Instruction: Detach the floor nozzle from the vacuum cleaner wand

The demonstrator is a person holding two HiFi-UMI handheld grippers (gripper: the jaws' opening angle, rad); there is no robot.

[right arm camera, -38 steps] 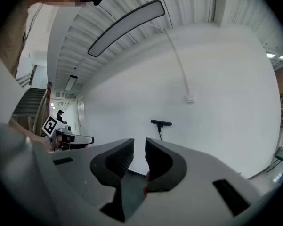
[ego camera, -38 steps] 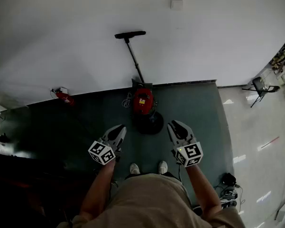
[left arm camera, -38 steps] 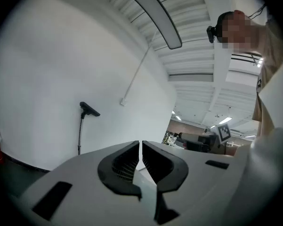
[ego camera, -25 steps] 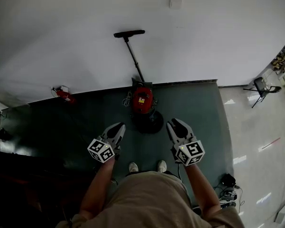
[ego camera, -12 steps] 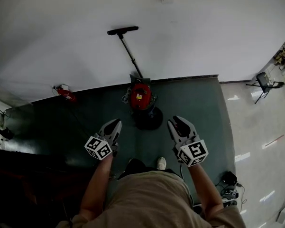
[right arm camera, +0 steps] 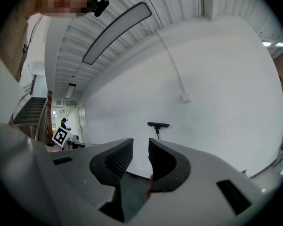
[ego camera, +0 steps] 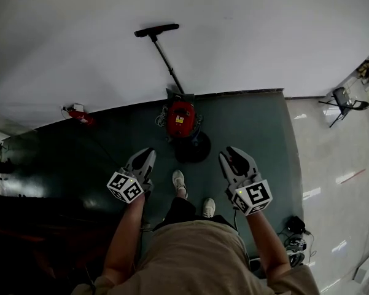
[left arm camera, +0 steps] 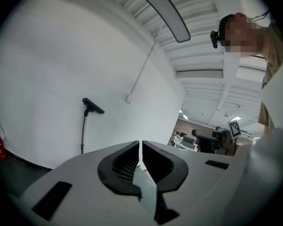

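The red vacuum cleaner [ego camera: 180,118] stands on the dark green floor against the white wall. Its thin wand [ego camera: 169,62] leans up the wall, with the black floor nozzle [ego camera: 156,30] at its top end. Both grippers are held level in front of the person, well short of the vacuum. My left gripper [ego camera: 145,157] is shut with nothing in it; its view shows the nozzle [left arm camera: 92,106] far off on the wall. My right gripper [ego camera: 233,155] stands partly open and empty, with the nozzle [right arm camera: 158,125] visible beyond its jaws.
A black round base [ego camera: 192,147] lies just in front of the vacuum. A red fire extinguisher [ego camera: 80,115] sits by the wall at the left. A chair [ego camera: 344,98] stands at the right, cables [ego camera: 295,232] lie on the floor at lower right. A wall box [right arm camera: 185,98] hangs above the nozzle.
The person has stepped toward the vacuum, one foot now ahead of the other, and both grippers came forward with them. The jaws of both look the same as before.
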